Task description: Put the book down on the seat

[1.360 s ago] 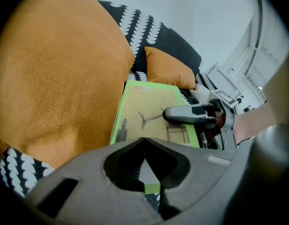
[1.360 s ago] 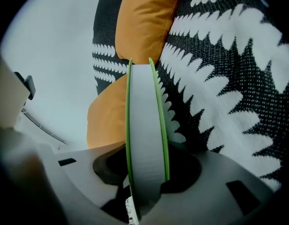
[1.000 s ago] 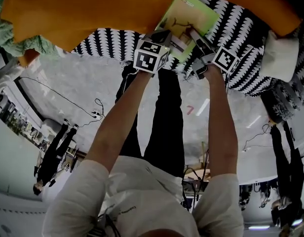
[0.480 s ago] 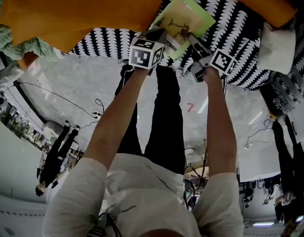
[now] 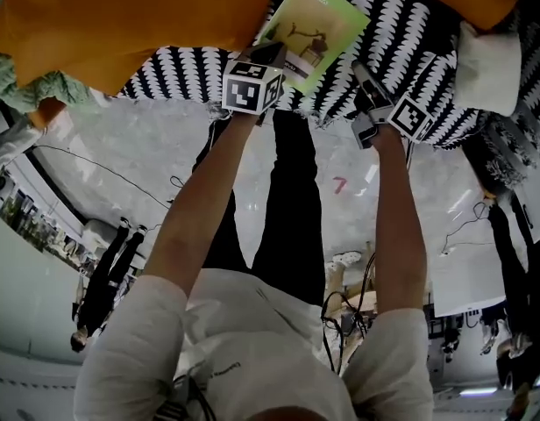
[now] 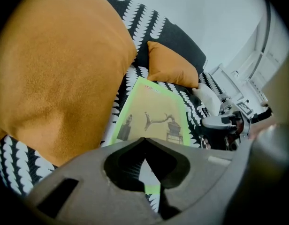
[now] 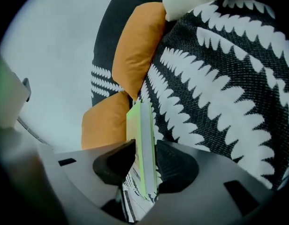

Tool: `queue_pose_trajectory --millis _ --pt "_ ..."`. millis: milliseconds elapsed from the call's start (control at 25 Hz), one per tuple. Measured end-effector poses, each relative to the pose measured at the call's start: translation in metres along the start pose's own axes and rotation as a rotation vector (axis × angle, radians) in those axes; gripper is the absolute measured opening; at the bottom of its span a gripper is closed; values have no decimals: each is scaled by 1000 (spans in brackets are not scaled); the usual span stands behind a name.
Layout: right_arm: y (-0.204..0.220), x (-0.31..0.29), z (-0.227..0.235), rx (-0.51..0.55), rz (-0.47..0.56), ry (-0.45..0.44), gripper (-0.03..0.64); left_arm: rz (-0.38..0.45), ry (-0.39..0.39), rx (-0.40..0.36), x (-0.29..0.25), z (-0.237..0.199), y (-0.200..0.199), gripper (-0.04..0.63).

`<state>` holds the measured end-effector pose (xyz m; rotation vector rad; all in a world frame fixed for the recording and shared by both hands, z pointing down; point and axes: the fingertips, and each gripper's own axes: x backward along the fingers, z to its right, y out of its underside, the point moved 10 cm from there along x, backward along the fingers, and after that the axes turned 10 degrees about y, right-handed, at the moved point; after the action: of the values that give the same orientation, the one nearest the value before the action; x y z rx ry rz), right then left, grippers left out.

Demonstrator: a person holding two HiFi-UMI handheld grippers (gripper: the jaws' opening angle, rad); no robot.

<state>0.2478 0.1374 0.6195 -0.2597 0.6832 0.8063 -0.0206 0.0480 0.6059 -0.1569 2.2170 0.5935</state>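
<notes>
Two grippers in head view: left gripper (image 5: 273,53) held the book (image 5: 318,24) on the seat (image 5: 401,16), while right gripper (image 5: 358,67) had slid off sideways. Left gripper view showed jaws clamped on it. Right gripper view showed jaws apart though just narrowing, book edge loose between them, so nearly placed.

A red figure resembling a 7 (image 5: 340,185) is seen on the floor (image 5: 165,147); small print on the book (image 5: 318,26) cannot be read.
</notes>
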Motion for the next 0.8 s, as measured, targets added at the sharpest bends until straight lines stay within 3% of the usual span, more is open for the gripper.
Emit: queue_pose_trajectory --millis 320,440,560,680,800 --pt "41 19 -4 27 46 -2 141 14 23 -44 3 -1 3 8" --pt "54 28 -10 -9 134 -48 141 -14 35 -148 12 4 2 8" --pt "79 36 -13 -62 183 -11 141 -48 47 -272 38 6 2 8" --pt "101 41 -28 -36 190 19 141 -57 50 -349 68 4 6 9" --pt "117 51 -54 12 276 54 137 -47 52 -410 100 6 10 9"
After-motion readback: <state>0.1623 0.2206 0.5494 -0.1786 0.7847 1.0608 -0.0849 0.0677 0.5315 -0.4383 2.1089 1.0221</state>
